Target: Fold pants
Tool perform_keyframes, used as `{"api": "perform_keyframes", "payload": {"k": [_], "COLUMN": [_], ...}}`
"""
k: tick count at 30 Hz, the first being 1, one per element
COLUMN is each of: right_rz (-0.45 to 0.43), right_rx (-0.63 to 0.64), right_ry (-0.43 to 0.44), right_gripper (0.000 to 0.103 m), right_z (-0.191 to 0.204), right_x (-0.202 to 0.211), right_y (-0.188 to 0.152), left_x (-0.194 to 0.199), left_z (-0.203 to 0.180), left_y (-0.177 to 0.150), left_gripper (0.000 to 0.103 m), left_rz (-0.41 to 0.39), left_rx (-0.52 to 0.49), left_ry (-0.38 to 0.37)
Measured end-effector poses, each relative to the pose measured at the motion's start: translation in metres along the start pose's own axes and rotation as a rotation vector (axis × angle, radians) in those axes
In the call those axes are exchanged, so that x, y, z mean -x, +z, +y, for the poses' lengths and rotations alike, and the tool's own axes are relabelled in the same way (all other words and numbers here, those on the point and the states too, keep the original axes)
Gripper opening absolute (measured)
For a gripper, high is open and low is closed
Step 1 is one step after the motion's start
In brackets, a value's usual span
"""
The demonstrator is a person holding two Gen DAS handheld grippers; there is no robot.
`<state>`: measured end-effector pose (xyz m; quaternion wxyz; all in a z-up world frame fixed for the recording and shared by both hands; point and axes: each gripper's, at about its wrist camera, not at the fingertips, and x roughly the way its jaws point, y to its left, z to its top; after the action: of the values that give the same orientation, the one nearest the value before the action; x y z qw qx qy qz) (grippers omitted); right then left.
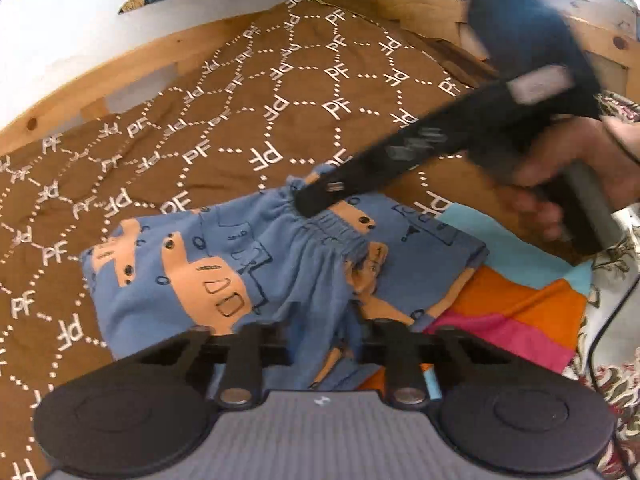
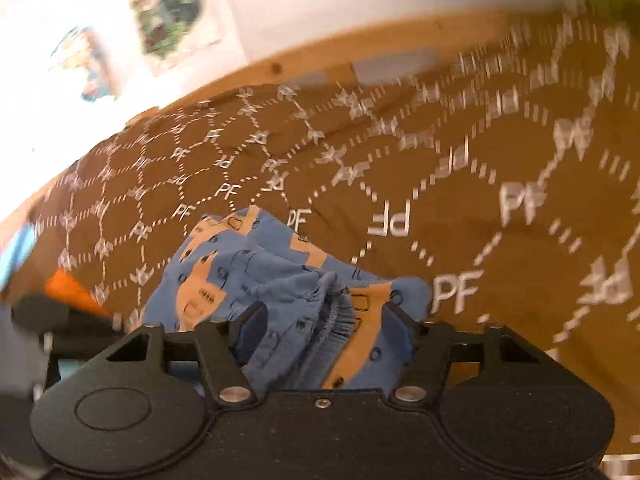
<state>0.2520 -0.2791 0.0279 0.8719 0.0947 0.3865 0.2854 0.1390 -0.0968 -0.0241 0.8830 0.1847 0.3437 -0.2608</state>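
Small blue pants (image 1: 280,264) with an orange vehicle print lie on a brown bedspread (image 1: 248,92) with white "PF" lettering. In the left wrist view my left gripper (image 1: 316,344) stands open over the near edge of the pants, with cloth between its fingers. My right gripper (image 1: 312,200), held in a hand (image 1: 576,168), reaches in from the right with its tip at the elastic waistband. In the right wrist view the bunched waistband (image 2: 332,320) fills the space between the right gripper's (image 2: 324,332) fingers, which stand apart. Whether either gripper pinches the cloth is unclear.
A folded garment (image 1: 516,300) with orange, pink and light blue blocks lies under the pants at the right. The wooden bed frame (image 1: 432,4) runs along the far side by a white wall. A floral cloth (image 1: 616,380) and a cable lie at the far right.
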Motion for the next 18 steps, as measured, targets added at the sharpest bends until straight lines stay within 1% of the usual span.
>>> {"api": "perform_keyframes", "payload": {"k": [1,2,4,5,7,11,14,18], "right_rz": [0.015,0.027,0.02,0.008,-0.017,-0.05,-0.019,0.036], "right_rx": [-0.055,-0.104,-0.148,-0.156,-0.166,-0.146,-0.144,-0.12], "right_ry": [0.015,0.025,0.02,0.027,0.042,0.03,0.004,-0.072], "right_gripper": [0.043,0.025,0.018,0.012,0.008,0.008,0.008,0.008], "right_z": [-0.005,-0.01,-0.013,-0.013,-0.012,-0.008,-0.01,-0.016], "right_x": [-0.007,-0.012,-0.011,-0.007,0.007,0.041,0.053,0.04], "right_y": [0.001,0.002,0.001,0.001,0.003,0.011,0.013,-0.004], "left_x": [0.0,0.0,0.005,0.01,0.02,0.036,0.033,0.013], "left_z": [0.0,0.001,0.002,0.003,0.004,-0.003,-0.011,-0.013], "left_y": [0.0,0.0,0.002,0.003,0.008,0.016,0.019,0.012], "left_gripper": [0.01,0.007,0.003,0.003,0.003,0.003,0.003,0.003], "left_rz": [-0.002,-0.007,-0.024,-0.035,-0.059,-0.097,-0.087,-0.033], "left_rx": [0.008,0.013,0.016,0.023,0.038,0.034,0.034,0.048], "left_ry": [-0.006,-0.011,-0.017,-0.024,-0.042,-0.095,-0.121,-0.154]}}
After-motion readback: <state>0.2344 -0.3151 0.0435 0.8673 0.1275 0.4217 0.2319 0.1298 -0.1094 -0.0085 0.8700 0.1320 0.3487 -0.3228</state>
